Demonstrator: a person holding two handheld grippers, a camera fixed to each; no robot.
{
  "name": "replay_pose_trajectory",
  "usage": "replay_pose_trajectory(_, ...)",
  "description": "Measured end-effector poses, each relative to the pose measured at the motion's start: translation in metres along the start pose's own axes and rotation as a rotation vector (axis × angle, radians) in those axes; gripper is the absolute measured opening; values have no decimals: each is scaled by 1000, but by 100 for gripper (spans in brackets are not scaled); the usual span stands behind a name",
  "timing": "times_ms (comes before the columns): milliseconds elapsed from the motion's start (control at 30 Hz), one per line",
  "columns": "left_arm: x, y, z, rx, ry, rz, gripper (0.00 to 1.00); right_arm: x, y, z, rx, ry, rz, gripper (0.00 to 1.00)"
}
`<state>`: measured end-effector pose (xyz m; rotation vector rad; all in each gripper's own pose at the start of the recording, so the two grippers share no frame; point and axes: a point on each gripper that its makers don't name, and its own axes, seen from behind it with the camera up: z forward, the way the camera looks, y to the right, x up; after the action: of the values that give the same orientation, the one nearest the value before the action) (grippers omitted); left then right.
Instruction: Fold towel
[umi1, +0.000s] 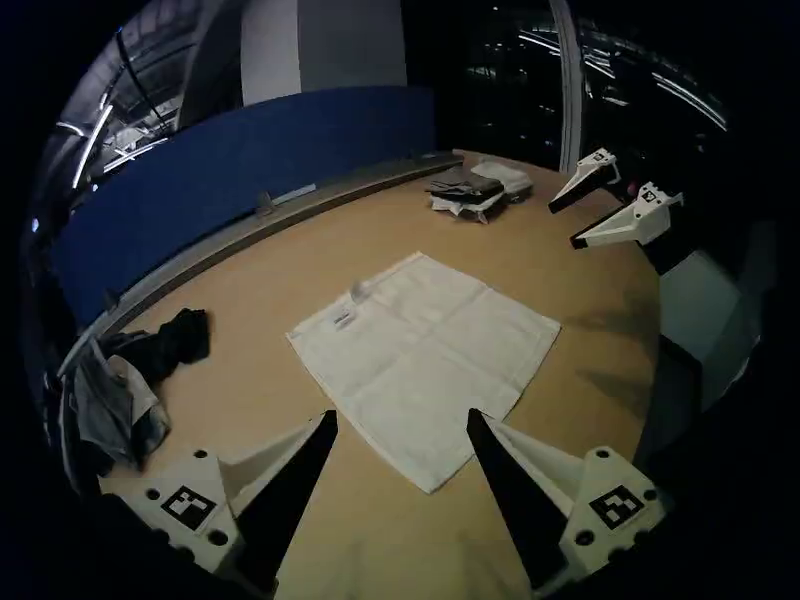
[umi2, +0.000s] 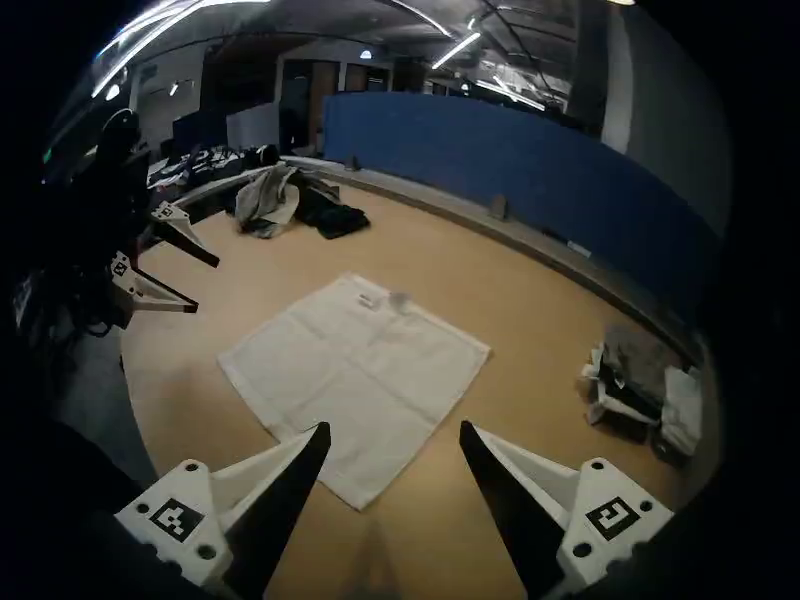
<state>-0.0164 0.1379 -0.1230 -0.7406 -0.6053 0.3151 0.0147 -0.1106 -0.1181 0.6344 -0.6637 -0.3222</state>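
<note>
in the left gripper view, one white towel (umi1: 425, 345) is seen spread flat mid-worktop (umi1: 560, 270), presumably laid out for folding, and the left gripper (umi1: 400, 413) is held, fingers apart, at its near corner. in the right gripper view, the right gripper (umi2: 393, 425) is likewise held open at another corner. one cloth heap (umi2: 290, 200) and one folded stack (umi2: 640, 385) are set aside at the worktop's edges.

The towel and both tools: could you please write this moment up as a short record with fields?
towel: white, spread flat on the table, unfolded
left tool: open, aimed at the towel, not touching it
right tool: open, aimed at the towel, not touching it
other cloths: folded stack and dark heap by the blue partition
</note>
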Motion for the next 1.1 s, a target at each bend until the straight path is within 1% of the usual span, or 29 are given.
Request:
replay_pose_trajectory(200,-23,10,15,-18,-34,-13,97,-22,-11,15,16,-20,0,100)
replay_pose_trajectory(467,-46,11,31,-23,-64,-13,97,-42,-21,35,37,-41,33,100)
replay_pose_trajectory(767,-68,15,46,-32,-94,-19,97,-63,-26,56,43,-70,45,100)
replay_pose_trajectory(1000,-79,18,51,-35,-114,-17,96,-79,-29,63,46,-100,44,100)
replay_pose_trajectory(1100,-82,19,52,-33,-119,-17,96,-84,-31,64,52,-110,37,97)
